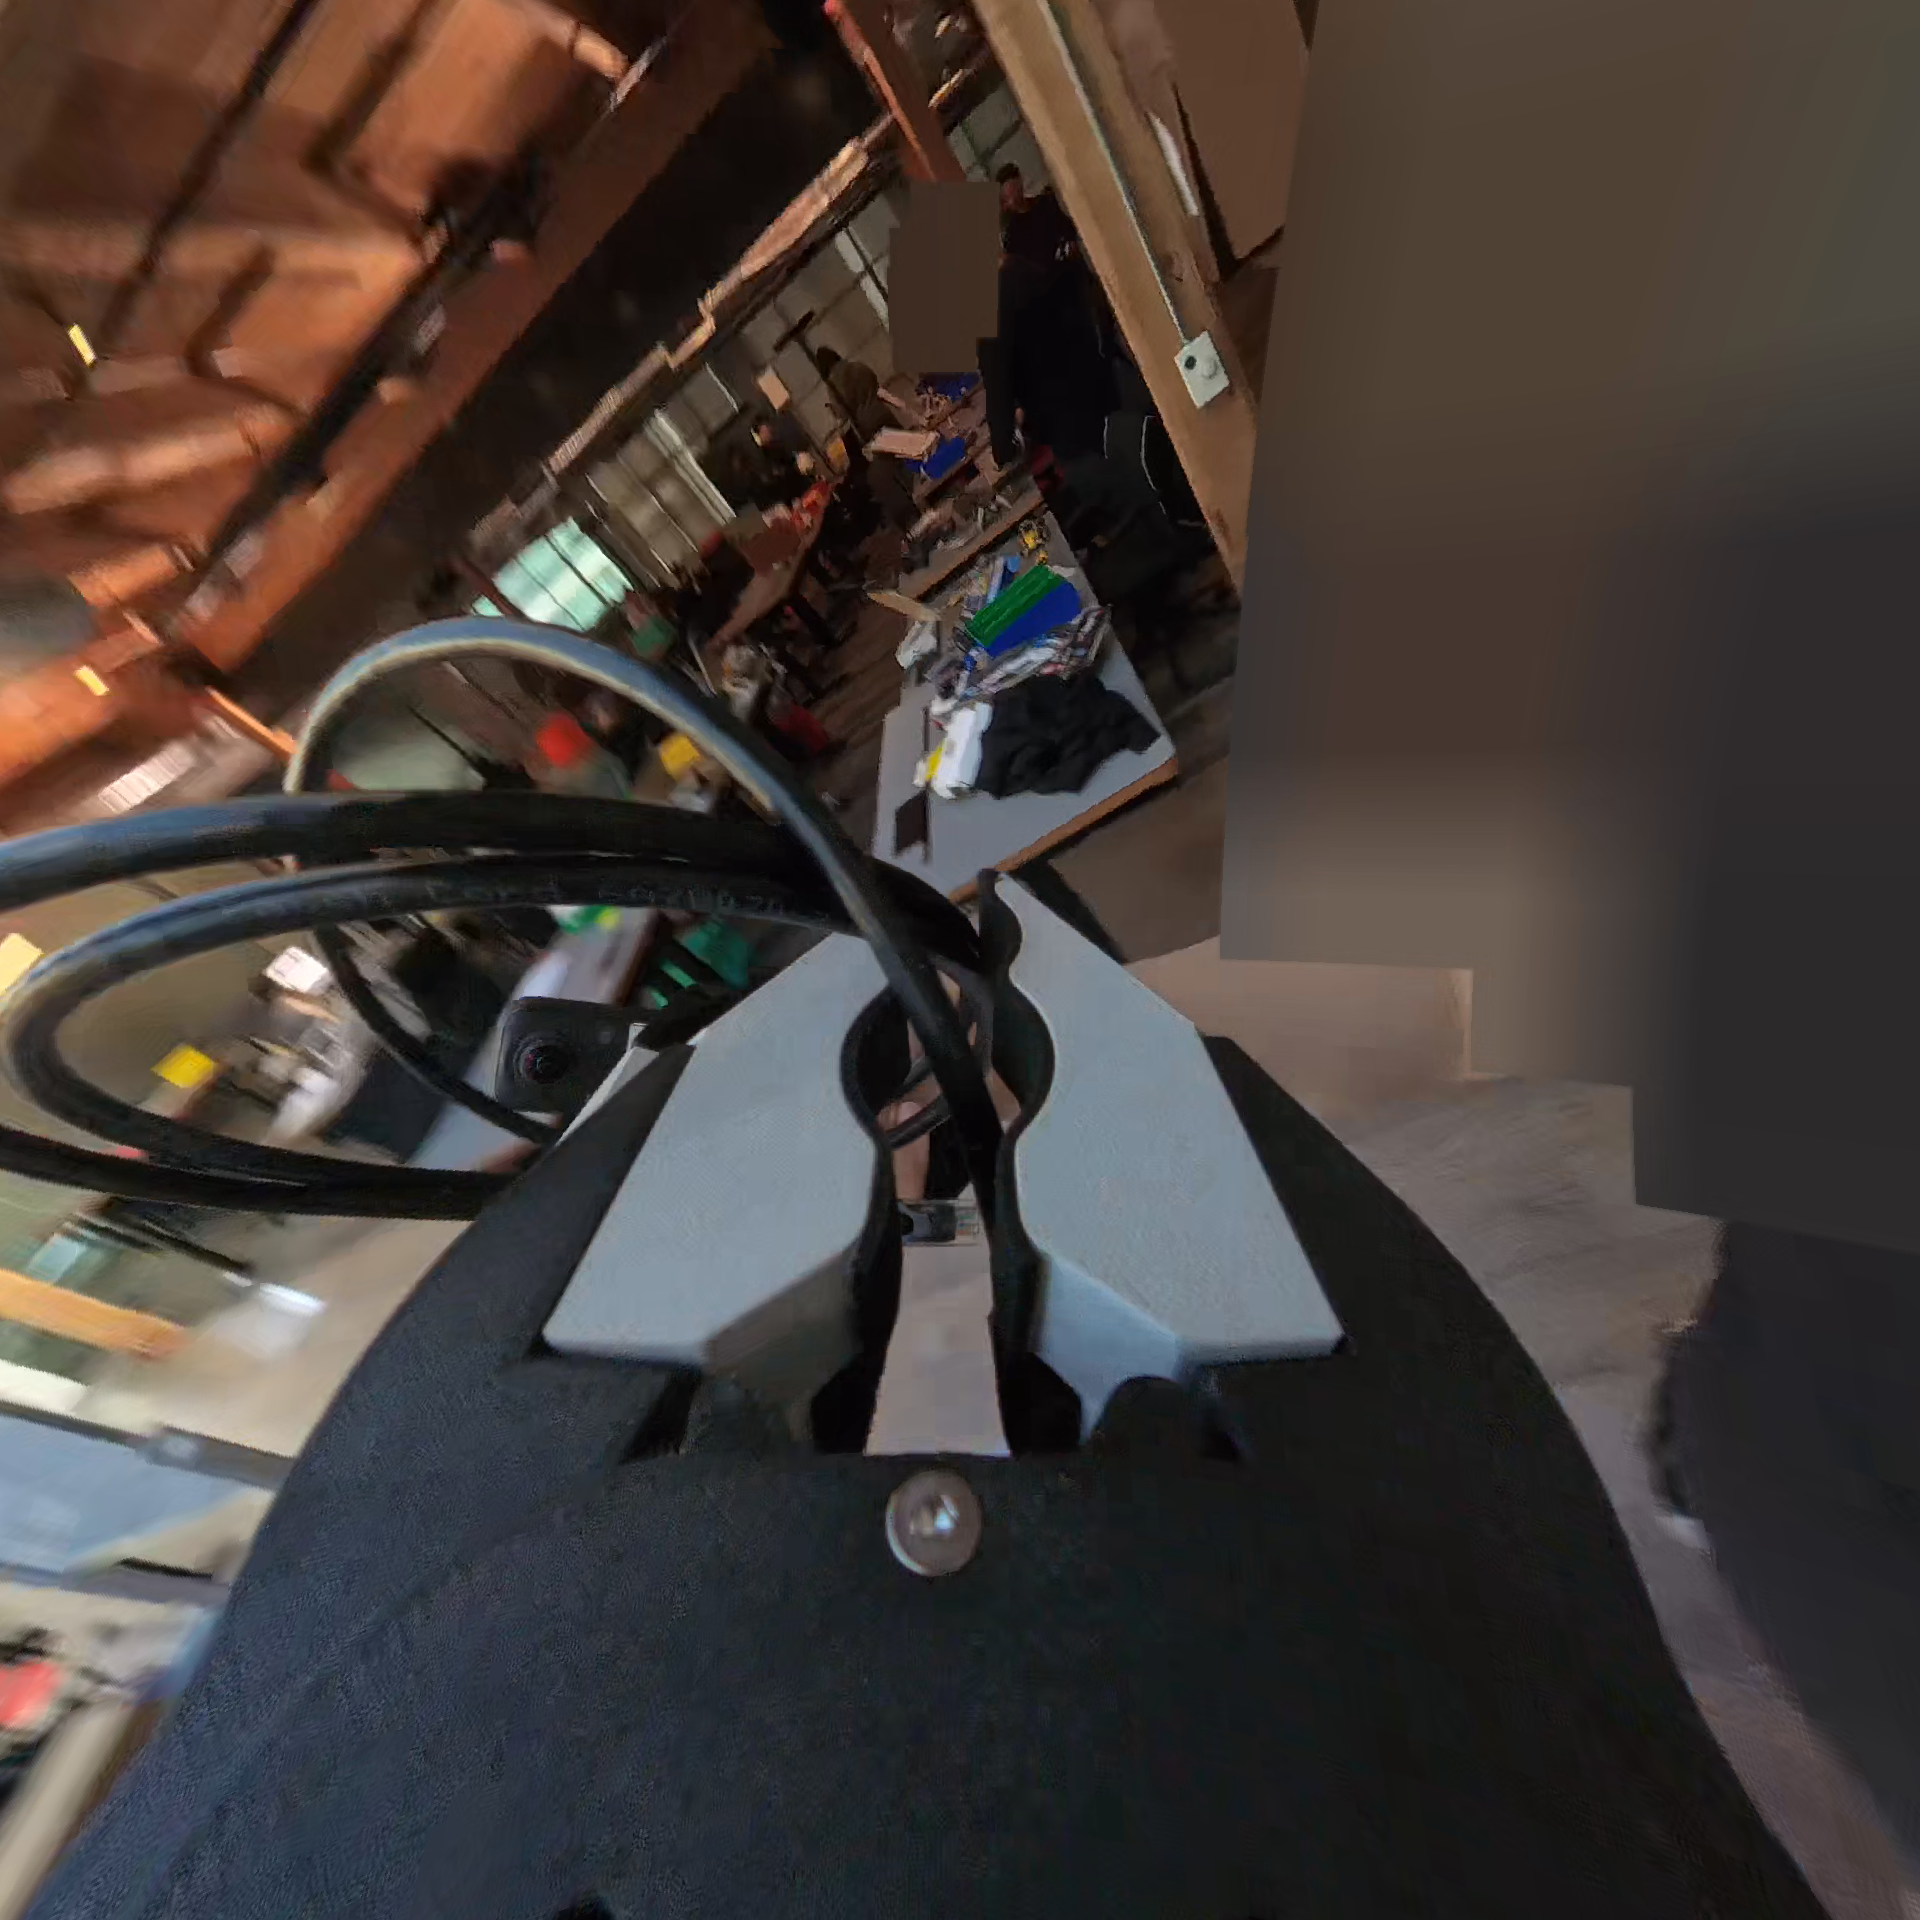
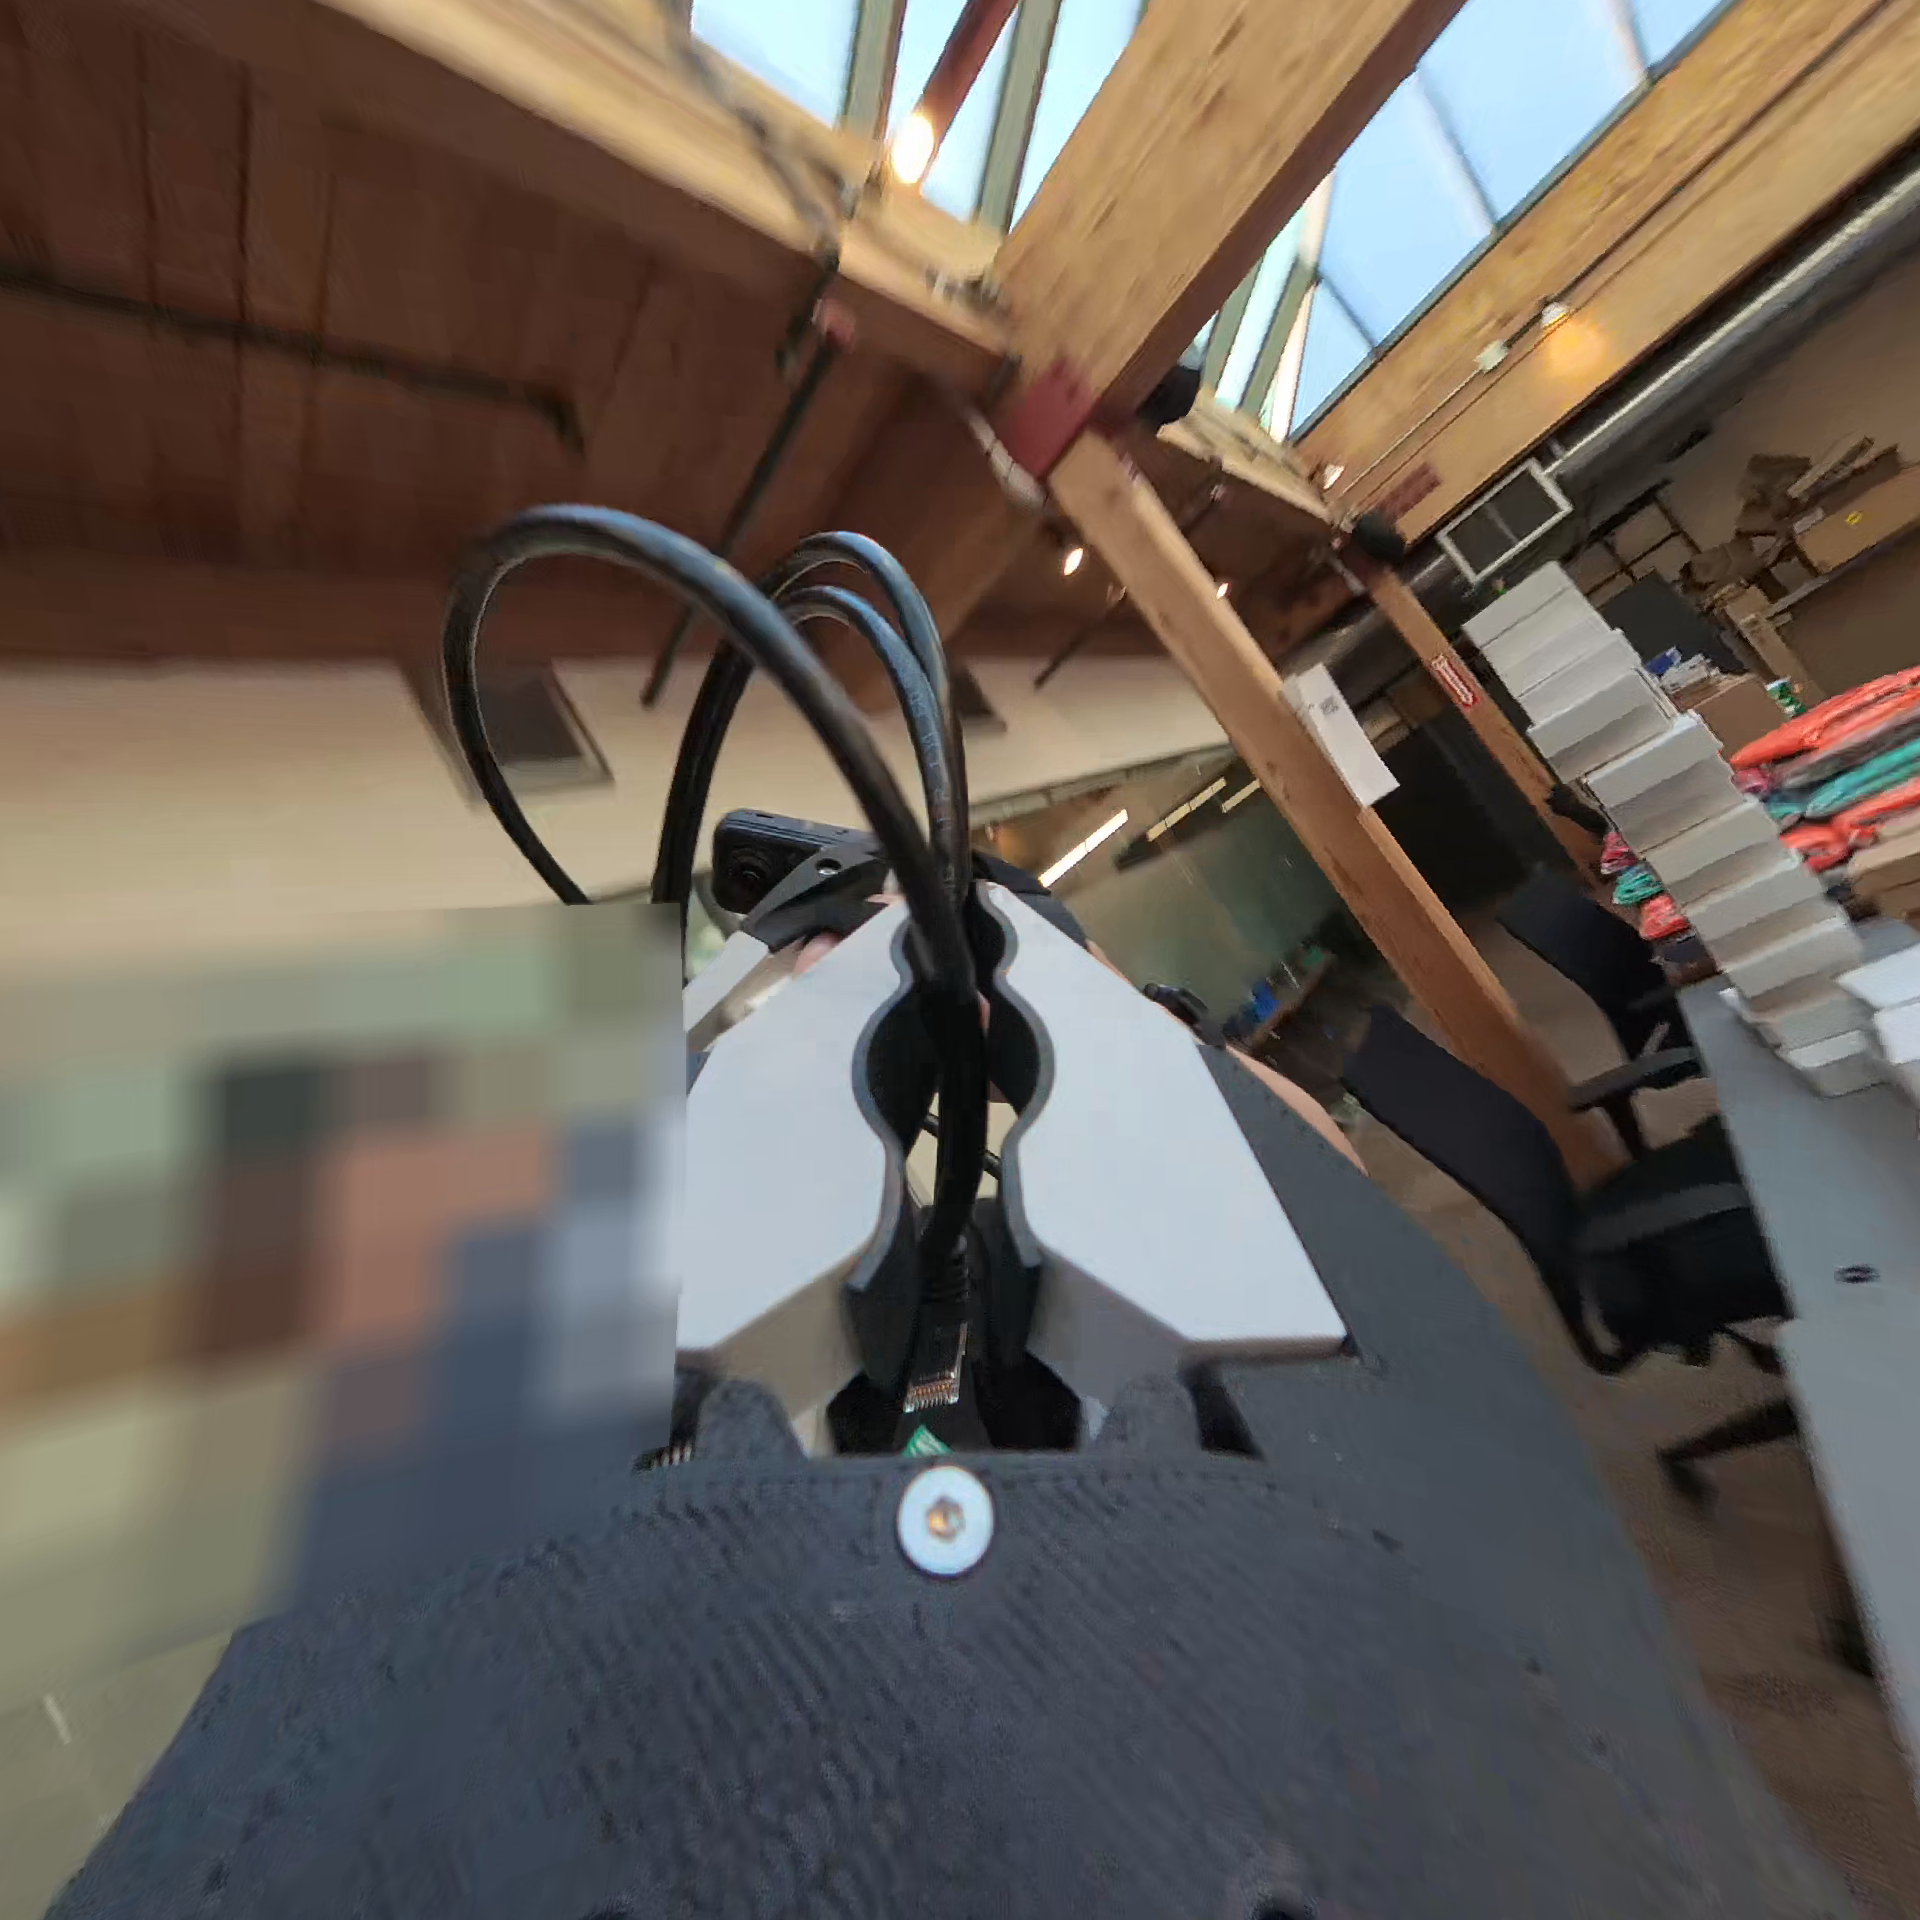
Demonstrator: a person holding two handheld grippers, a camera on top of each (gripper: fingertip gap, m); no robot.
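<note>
Overhead, timber beams point(image 2: 1174, 208); cluttered grey table point(image 1: 997, 821) beyond.

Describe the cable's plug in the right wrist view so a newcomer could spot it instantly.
Start at the right gripper and its two grey fingers. A looped black network cable runs down between them. Its end is the clear plug, the only see-through part, just above the silver screw.

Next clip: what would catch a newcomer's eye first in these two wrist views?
The looped black cable, pinched between both grippers and arching above them. The right gripper also shows the cable's clear plug hanging between its grey fingers; the left gripper clamps other strands. Skylights glow overhead in the right view.
</note>
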